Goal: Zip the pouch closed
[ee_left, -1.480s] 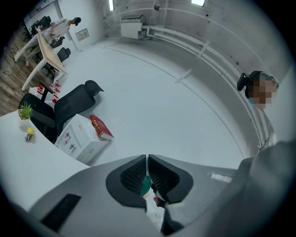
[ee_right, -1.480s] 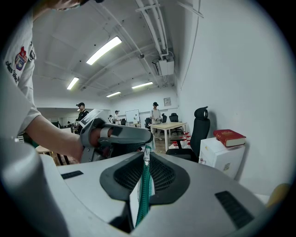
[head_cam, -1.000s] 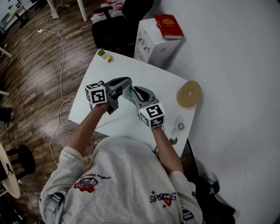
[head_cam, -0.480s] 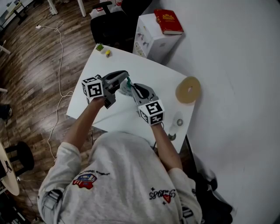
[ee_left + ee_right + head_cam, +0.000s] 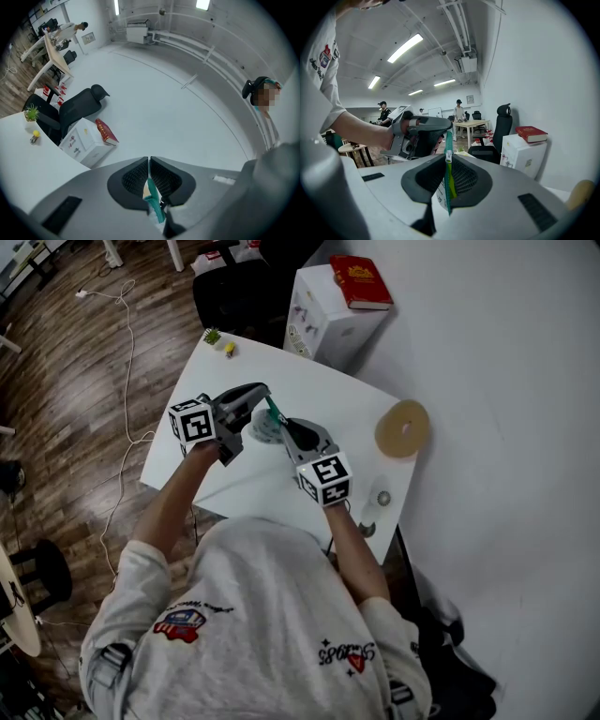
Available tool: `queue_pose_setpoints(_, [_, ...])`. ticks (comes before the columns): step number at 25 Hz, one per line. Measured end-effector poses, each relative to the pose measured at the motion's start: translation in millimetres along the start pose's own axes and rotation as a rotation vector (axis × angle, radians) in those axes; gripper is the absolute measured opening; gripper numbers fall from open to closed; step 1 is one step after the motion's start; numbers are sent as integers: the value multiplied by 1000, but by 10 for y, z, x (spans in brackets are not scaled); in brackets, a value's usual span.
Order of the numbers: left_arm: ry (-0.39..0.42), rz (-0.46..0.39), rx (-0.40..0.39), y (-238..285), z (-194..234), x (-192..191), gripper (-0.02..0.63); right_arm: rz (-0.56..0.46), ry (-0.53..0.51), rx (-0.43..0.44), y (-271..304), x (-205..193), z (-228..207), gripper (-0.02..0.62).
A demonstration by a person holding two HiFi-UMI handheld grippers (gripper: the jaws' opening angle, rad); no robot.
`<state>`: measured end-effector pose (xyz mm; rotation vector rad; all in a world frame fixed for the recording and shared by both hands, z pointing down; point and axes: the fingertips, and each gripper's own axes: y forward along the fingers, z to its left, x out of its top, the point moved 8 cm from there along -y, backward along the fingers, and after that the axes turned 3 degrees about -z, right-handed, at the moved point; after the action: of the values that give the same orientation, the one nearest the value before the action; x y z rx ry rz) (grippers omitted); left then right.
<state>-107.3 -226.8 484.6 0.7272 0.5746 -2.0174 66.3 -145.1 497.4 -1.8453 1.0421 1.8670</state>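
At the far left of the head view a white cable (image 5: pixel 128 352) trails over the wooden floor (image 5: pixel 66 399). On the far left corner of the white counter (image 5: pixel 319 395) stand a small green plant (image 5: pixel 212 337) and, just beside it, a little yellow thing (image 5: pixel 230 349).

The left claw (image 5: pixel 265 407) is raised above the counter. Its own view shows the left claw (image 5: pixel 148 180) pressed together on the teal edge of the pouch (image 5: pixel 154 206).

The pouch (image 5: pixel 267 425), pale with a teal zipper strip, hangs in the air between the two claws, clear of the counter.

The right claw (image 5: pixel 281 430) meets it from the near right. In the right gripper view this claw (image 5: pixel 448 176) is clamped on the pouch (image 5: pixel 443 192) along its zipper strip, and the small silver slider (image 5: pixel 448 153) shows just at the tips. The strip runs on from there to the left claw beyond.

Further right a tan roll of tape (image 5: pixel 403 427) lies at the counter's edge. Past the counter's far edge stands a white box (image 5: pixel 323 324) with a red book (image 5: pixel 361 287) lying on top, next to a black chair (image 5: pixel 234 296).
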Motion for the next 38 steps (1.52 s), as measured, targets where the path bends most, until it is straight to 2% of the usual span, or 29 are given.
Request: queue_pose_setpoints(38, [13, -2, 27, -97, 38, 107, 18, 21, 7, -4, -98, -114, -11, 41])
